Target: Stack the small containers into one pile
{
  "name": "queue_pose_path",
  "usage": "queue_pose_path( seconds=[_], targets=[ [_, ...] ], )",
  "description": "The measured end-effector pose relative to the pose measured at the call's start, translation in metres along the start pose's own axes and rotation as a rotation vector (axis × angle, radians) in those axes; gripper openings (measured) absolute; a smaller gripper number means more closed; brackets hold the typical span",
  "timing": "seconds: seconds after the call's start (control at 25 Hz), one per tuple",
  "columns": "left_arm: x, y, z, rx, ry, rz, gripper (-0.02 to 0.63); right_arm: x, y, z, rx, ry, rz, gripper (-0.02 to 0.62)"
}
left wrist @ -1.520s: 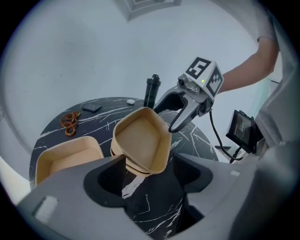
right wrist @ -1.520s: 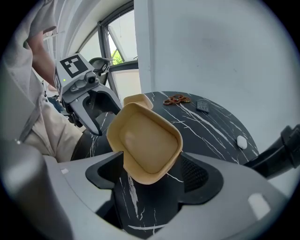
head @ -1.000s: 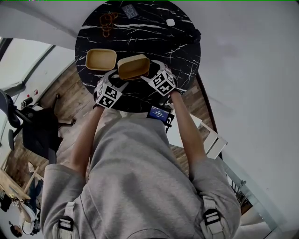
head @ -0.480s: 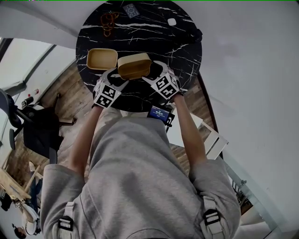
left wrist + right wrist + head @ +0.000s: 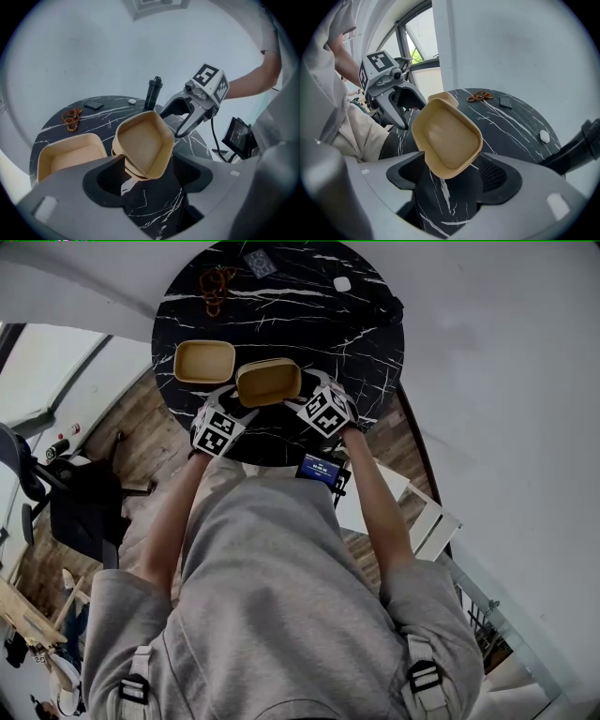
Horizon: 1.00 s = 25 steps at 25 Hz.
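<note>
Though aloft, tan container (image 5: 268,381), corners lost behind left gripper (image 5: 236,402) and right gripper (image 5: 306,396).

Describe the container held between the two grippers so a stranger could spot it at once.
Look at the round black marble table. Near its front edge, the left gripper and right gripper flank a tan container. Unlike the matching container lying flat to its left, this one is lifted and tilted.

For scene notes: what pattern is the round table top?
The table top is black with white marble veins; head view shows it best.
</note>
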<state>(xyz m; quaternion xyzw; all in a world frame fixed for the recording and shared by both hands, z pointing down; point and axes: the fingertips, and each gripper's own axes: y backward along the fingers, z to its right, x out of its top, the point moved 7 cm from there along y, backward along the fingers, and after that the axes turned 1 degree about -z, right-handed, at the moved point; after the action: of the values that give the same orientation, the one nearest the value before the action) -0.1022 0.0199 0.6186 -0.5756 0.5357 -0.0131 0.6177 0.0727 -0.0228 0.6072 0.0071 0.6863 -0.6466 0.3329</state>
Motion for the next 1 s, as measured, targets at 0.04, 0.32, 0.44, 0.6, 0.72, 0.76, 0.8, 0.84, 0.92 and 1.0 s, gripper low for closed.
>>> queue_pose_path(
  seconds=[0.04,0.32,0.44,0.6,0.72,0.76,0.8,0.84,0.92,1.0],
  targets=[
    [0.0,-0.002,0.0,-0.001,-0.004,-0.005,0.304,0.0,-0.002,0.001,0.002,0.001,-0.007,0.377],
    [-0.007,-0.003,0.0,-0.017,0.009,-0.063,0.305,0.001,-0.013,0.003,0.001,0.009,-0.033,0.374],
    [-0.001,0.005,-0.001,-0.017,-0.009,-0.031,0.307,0.003,-0.008,0.003,-0.005,0.018,0.0,0.374],
    [0.012,0.016,-0.005,-0.002,-0.013,0.005,0.308,0.011,-0.001,0.004,-0.024,0.057,0.033,0.374],
    [0.006,0.012,-0.004,-0.027,-0.005,-0.017,0.311,0.012,0.002,0.004,-0.015,0.056,0.028,0.376],
    [0.006,0.011,-0.003,-0.034,-0.003,-0.019,0.311,0.012,0.004,0.003,-0.013,0.056,0.024,0.376],
    [0.005,0.011,-0.002,-0.039,0.001,-0.02,0.311,0.011,0.006,0.002,-0.007,0.05,0.019,0.376],
    [0.004,0.011,-0.002,-0.041,0.008,-0.022,0.311,0.011,0.007,0.001,0.008,0.035,0.011,0.374],
    [0.001,0.01,-0.003,-0.039,0.024,-0.038,0.311,0.007,0.007,-0.004,0.052,0.008,-0.015,0.374],
    [-0.005,0.008,-0.005,-0.034,0.033,-0.057,0.312,0.002,0.0,-0.009,0.08,0.02,-0.042,0.373]
  ],
)
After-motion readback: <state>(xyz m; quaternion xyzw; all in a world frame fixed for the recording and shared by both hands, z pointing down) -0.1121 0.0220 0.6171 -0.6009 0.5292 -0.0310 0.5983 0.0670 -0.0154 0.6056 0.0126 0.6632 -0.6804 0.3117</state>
